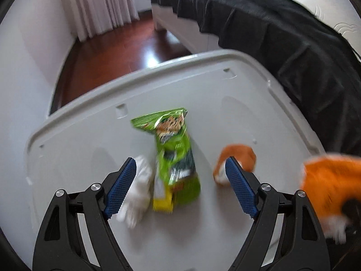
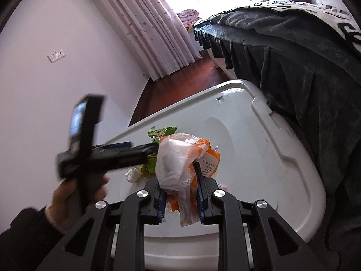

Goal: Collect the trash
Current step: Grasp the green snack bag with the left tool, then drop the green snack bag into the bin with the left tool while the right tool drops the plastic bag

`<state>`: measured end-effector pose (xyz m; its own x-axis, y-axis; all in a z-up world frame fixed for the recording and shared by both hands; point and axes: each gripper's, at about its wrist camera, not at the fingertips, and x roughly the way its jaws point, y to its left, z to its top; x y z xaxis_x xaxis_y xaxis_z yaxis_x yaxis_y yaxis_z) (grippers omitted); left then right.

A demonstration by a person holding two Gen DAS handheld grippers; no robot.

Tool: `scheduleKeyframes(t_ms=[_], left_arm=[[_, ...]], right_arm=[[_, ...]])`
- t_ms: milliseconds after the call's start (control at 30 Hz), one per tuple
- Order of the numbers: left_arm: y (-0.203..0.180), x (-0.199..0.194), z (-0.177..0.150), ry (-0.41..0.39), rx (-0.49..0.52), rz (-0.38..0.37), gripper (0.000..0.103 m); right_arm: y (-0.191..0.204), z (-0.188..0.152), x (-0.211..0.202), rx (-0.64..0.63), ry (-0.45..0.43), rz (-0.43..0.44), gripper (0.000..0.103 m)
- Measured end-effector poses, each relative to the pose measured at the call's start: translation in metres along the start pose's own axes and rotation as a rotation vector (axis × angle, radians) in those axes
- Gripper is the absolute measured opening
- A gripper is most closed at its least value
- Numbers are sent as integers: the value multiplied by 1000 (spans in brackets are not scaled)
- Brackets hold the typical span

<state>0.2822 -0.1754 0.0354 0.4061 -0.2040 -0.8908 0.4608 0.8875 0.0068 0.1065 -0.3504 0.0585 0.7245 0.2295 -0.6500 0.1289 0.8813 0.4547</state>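
Observation:
A green snack bag (image 1: pixel 173 155) lies on the grey plastic lid (image 1: pixel 90 140), with a crumpled white tissue (image 1: pixel 137 189) at its left and an orange-and-white wrapper (image 1: pixel 237 158) at its right. My left gripper (image 1: pixel 180 187) is open above them, its jaws either side of the green bag. My right gripper (image 2: pixel 179 194) is shut on an orange-and-clear plastic bag (image 2: pixel 180 160) and holds it above the lid (image 2: pixel 259 158). That bag shows blurred at the right of the left wrist view (image 1: pixel 329 180). The green bag (image 2: pixel 161 133) and tissue (image 2: pixel 133 174) show behind it.
A bed with a dark blanket (image 1: pixel 282 33) runs along the right of the lid. Dark wood floor (image 1: pixel 117 54), a white wall and curtains (image 2: pixel 153 33) lie beyond. The left hand and its gripper body (image 2: pixel 90 149) cross the left of the right wrist view.

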Motion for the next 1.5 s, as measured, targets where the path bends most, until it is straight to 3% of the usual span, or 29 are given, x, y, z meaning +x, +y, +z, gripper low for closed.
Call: scheduleKeyframes(t_ms=[300,333,400,467,567,667,967,1167,1500], left_arm=[[15,67,22,131,-47,55,77],[17,71,22,130,-57,61,69],[18,72,24,99,-57,89,42],[17,72,27,79,-57,89,30],[21,69,28,74,-74,100,25],[29,52,28,35,-122,84,23],[48,-75,36,-207,-195,25,23],[46,-147,-11,-290,-202,93,23],[49,-193,-164,-232,-241,247,23]], right_arm=[[-5,2,-5,22,-10,4,22],[-5,2,-5,19,-10,0,22],[-4,2,-3,19,-4,0,23],[-3,2,-1,23,0,-2,23],[-2,3,2,27,0,-5,23],[-1,3,4,26,-3,-10,23],[9,3,6,19,-16,-18,23],[30,1,4,-28,-25,6,23],[67,-29,-7,-180,-26,87,23]])
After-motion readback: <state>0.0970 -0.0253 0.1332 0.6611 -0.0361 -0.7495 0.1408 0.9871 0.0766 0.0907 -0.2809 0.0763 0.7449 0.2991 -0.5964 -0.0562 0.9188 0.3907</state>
